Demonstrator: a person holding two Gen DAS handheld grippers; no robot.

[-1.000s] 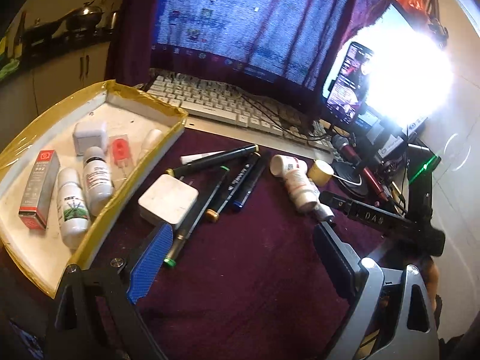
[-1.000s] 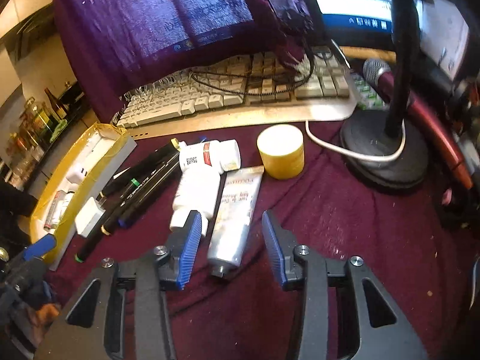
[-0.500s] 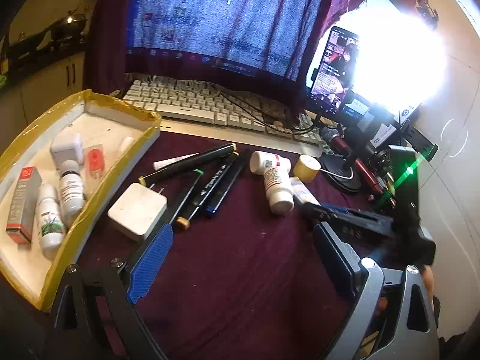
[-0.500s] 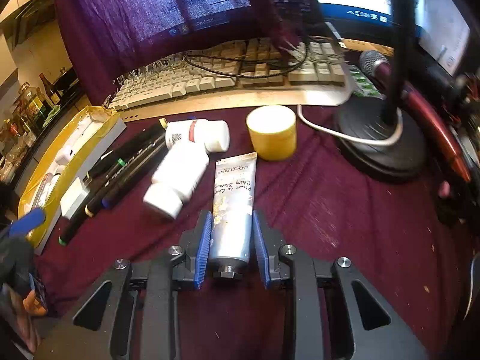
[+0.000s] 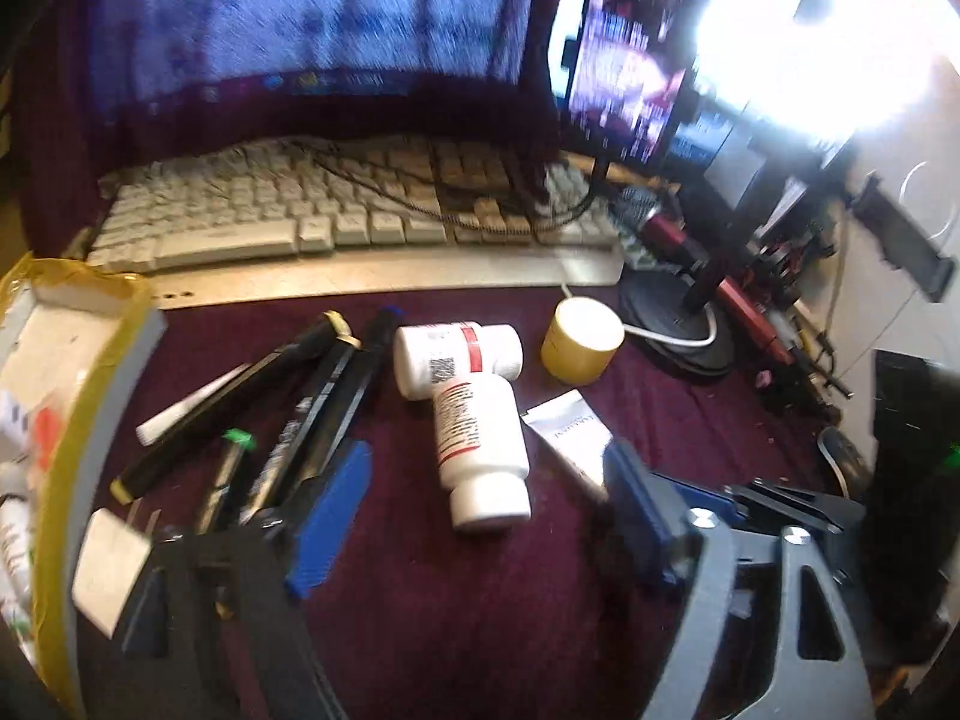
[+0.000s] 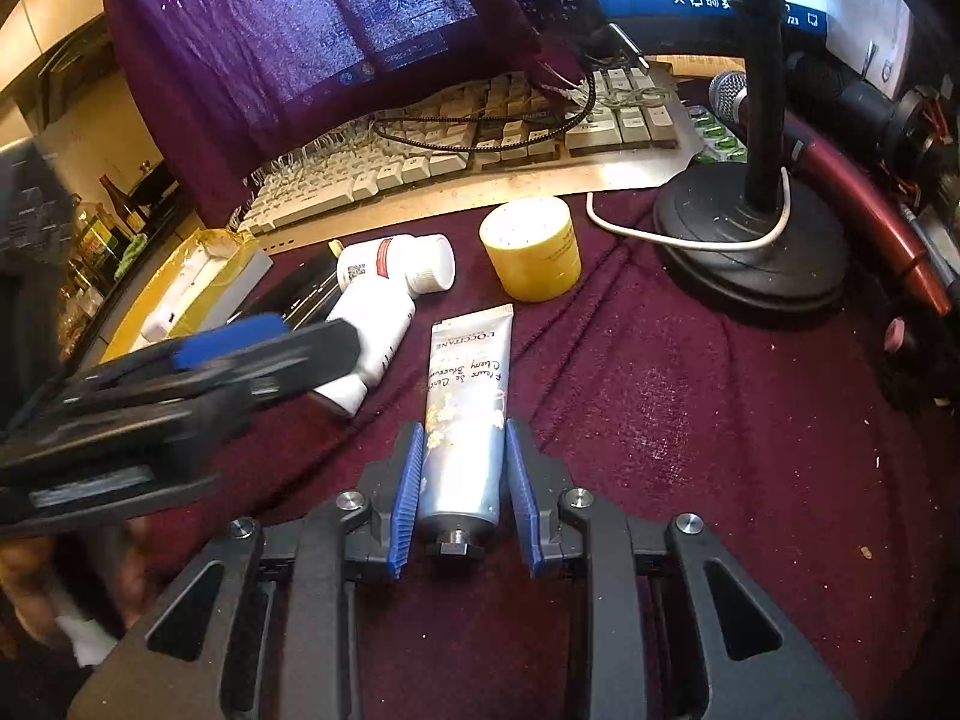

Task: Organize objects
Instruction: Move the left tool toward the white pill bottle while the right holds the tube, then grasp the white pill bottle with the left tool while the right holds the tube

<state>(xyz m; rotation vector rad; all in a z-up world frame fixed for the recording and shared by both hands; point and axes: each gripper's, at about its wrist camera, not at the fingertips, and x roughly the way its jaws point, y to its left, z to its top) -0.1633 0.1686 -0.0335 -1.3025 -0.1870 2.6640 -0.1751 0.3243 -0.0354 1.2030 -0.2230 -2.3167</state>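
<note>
Right gripper [image 6: 462, 495]: fingers clamped on the cream tube [image 6: 465, 414], cap end nearest the camera, crimped end pointing away toward the yellow jar [image 6: 533, 249]. Tube long axis runs straight along the fingers, near to far, and it lies on the maroon worktop [image 6: 690, 396], not visibly lifted.

Left gripper [image 5: 480, 495]: fingers apart and closing. The near white bottle [image 5: 480, 450] lies between the fingers, cap end toward the camera; the pads do not press on it. Its long axis is roughly in line with the fingers, near to far, with a slight tilt. From the right wrist view the left gripper [image 6: 264, 348] reaches in from the left, tips at that bottle [image 6: 372, 336].

Key relation: bottle lies dead ahead of the left fingers and centred in the gap, so the left hand is the nearer one for it. Likely just needs to close across the body.

Further out: second white bottle [image 5: 459, 357] lies crosswise, touching the far end of the first. Markers [image 5: 324, 414] fan out to the left, just beside the left finger. Yellow-edged tray [image 5: 90, 396] at far left holds already sorted items; judged destination for both grabs. Keyboard [image 5: 360, 222] and mic stand base [image 6: 750, 246] at the far edge.

Risk: closing on the near bottle may nudge the crosswise one.
</note>
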